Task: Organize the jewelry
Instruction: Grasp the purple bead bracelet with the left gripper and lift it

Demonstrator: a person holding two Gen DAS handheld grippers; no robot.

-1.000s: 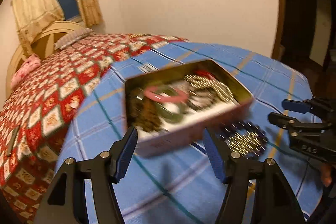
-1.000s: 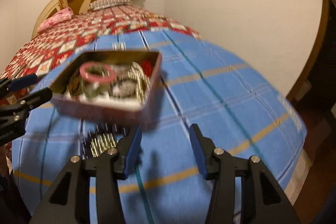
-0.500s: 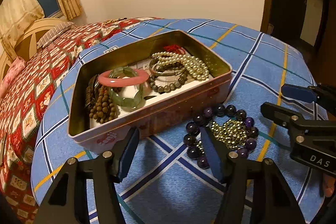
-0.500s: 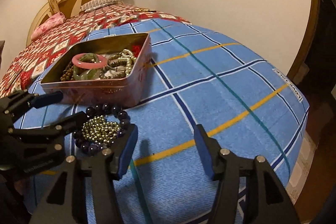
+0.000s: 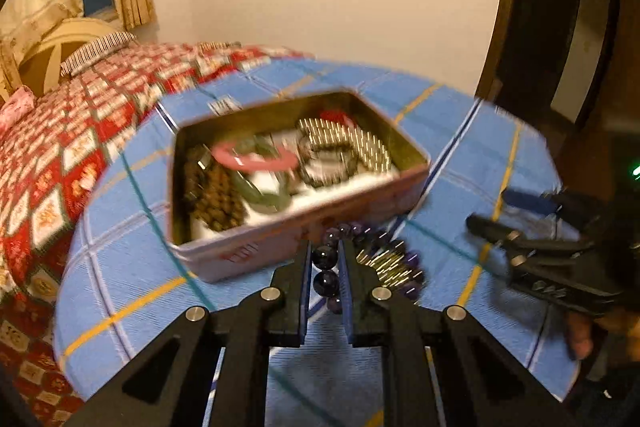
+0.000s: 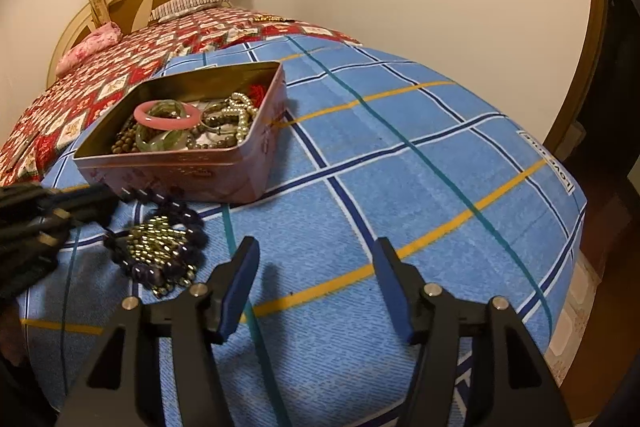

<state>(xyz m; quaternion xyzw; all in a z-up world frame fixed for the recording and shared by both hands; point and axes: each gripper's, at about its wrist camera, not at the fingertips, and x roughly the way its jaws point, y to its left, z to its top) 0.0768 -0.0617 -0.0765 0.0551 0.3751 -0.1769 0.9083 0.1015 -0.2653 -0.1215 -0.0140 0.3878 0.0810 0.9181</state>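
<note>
At the bottom of my left view my left hand-held gripper [image 5: 325, 259] is closing on the purple bead bracelet [image 5: 326, 281], my right hand-held gripper [image 6: 316, 281] stands open and empty, and the jewelry tin [image 6: 256, 163] sits on the bed beyond, mid-frame.

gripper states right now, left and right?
Left gripper: jaws closing on the purple bead bracelet, beads between the fingers.
Right gripper: open, nothing between its fingers, above the blue cloth.

Tin [image 6: 192, 163] blocks far-left side; bead pile [image 6: 160, 247] just before it; blue blanket [image 6: 400, 195] rightward open.
</note>
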